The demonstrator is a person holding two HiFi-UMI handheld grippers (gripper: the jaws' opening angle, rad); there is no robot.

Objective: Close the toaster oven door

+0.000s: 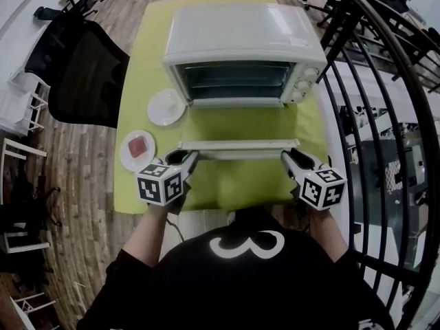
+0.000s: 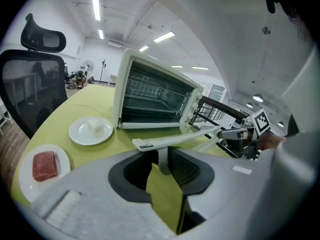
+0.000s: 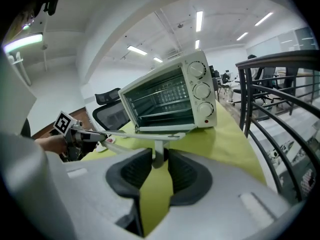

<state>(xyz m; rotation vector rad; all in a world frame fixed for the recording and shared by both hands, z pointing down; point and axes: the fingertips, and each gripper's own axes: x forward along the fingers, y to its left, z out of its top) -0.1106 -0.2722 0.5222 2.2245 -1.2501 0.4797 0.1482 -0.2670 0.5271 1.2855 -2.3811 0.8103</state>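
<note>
A white-walled room is being lit by long ceiling strip lights (image 2: pixel 96 9). A wooden plank floor (image 1: pixel 82 163) is being shown beneath a surface (image 1: pixel 227 184) draped in lime-green cloth. A black mesh office chair (image 1: pixel 86 74) is being seen at its left, and a black metal railing (image 1: pixel 385 115) at its right.

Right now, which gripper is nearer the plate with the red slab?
Left. The left gripper holds the door handle at the end beside the plate; the right gripper holds its far end.
</note>
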